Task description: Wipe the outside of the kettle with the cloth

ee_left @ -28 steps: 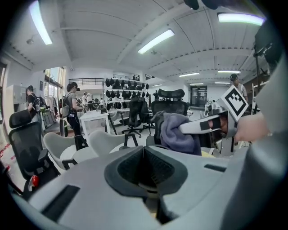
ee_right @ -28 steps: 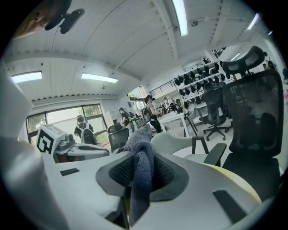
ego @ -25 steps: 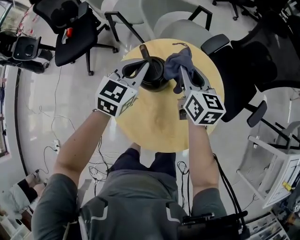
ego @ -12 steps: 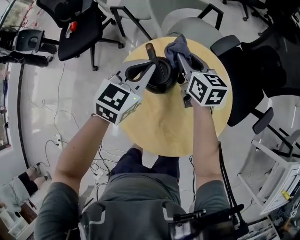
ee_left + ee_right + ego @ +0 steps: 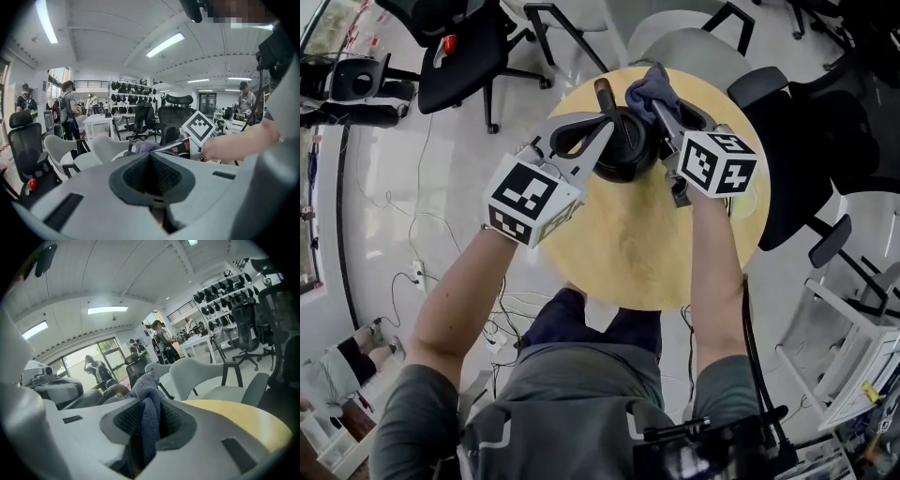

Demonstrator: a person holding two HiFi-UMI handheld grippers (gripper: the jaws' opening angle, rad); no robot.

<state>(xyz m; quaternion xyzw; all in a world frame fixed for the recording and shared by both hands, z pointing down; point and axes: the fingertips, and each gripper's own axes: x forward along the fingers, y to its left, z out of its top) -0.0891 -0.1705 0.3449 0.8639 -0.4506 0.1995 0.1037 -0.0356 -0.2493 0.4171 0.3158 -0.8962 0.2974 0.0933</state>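
A black kettle (image 5: 623, 150) stands at the far side of the round wooden table (image 5: 628, 244), its handle (image 5: 602, 94) sticking up at the back. My left gripper (image 5: 607, 127) (image 5: 151, 157) is shut, its tips resting at the kettle's top by the handle; I see nothing between its pads. My right gripper (image 5: 661, 108) (image 5: 149, 404) is shut on a blue-grey cloth (image 5: 652, 86) (image 5: 147, 392), which bunches up past the jaws against the kettle's far right side. The left gripper view also shows the cloth (image 5: 145, 146) and the right gripper's marker cube (image 5: 199, 129).
Office chairs ring the table: a black one (image 5: 450, 42) at the far left, a grey one (image 5: 694, 47) behind, another black one (image 5: 811, 141) on the right. Cables (image 5: 403, 281) trail on the floor to the left. A white rack (image 5: 853, 347) stands at the lower right.
My right gripper has carried the cloth away from me and lower, along the kettle's right side to its far right. The left gripper has stayed at the kettle's top.
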